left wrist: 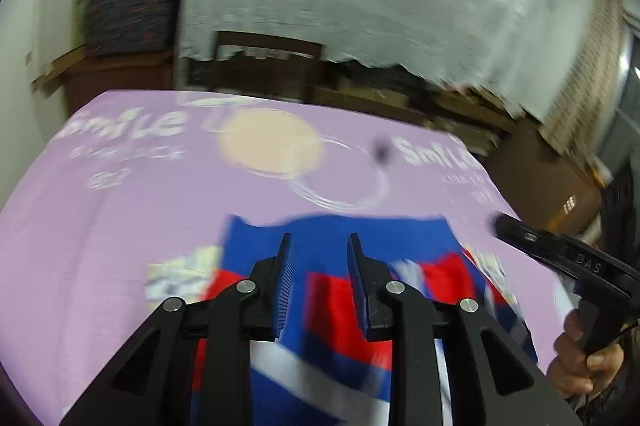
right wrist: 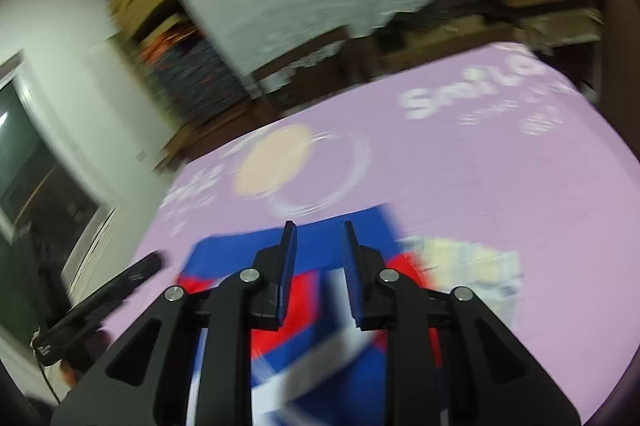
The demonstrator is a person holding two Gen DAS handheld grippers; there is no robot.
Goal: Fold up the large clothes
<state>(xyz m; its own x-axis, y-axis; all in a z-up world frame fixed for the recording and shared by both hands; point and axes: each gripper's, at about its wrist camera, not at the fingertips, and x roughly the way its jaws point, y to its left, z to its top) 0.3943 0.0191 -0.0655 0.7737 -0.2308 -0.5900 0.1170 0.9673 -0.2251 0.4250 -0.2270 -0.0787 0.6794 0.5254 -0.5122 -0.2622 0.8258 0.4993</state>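
Now both my tongs hang released over the garment (left wrist: 332, 290) on the purple sheet (left wrist: 120, 226) — left gripper (left wrist: 320, 246), right gripper (right wrist: 318, 238) equally near, its far edge running crosswise ahead.

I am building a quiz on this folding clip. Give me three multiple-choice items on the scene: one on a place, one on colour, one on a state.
1. Where does the garment lie?
A. on the lilac cloth
B. on the floor
C. on a shelf

2. What colours is the garment?
A. green and yellow
B. blue, red and white
C. all black

3. How do the left gripper and right gripper stand?
A. each clamped on a sleeve
B. jaws apart, nothing between them
C. out of view

Key: 1 A, lilac cloth shows around it; 2 B, those blocks show in both views; 3 B, a gap shows between each pair of fingers.
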